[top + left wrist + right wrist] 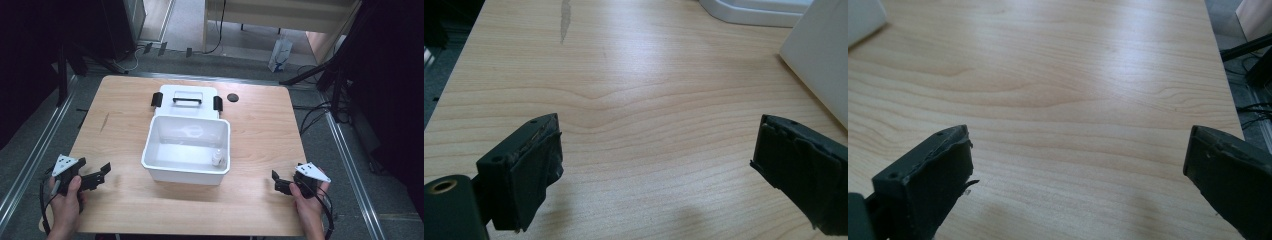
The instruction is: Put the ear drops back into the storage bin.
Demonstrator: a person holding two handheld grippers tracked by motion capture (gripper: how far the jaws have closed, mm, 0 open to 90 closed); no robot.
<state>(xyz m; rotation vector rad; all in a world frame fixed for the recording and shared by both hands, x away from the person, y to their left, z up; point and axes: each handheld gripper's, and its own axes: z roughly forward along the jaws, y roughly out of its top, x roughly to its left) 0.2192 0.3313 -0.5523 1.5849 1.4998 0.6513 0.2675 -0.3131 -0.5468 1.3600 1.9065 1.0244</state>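
Resting low on the tabletop (125, 100), both tongs stand wide with nothing between their pads: the left tongs (102, 172) lie to the near left of the white bin (186, 172), the right tongs (276, 181) to its near right, each well apart from it. The small bottle (217, 158) stands upright inside the bin, in the near right corner, close against the wall. It looks like a light, stiff little container, white-bodied with a narrower cap, though it is too small in the high view to be sure of its material. It would probably slip or topple under a glancing touch, so a grip from above across the body just below the cap seems safest, with the pads kept clear of the bin wall. The bin's lid (187, 101), with its black handle, lies flat just beyond the bin, and a dark round disc (232, 97) sits to the right of that lid.
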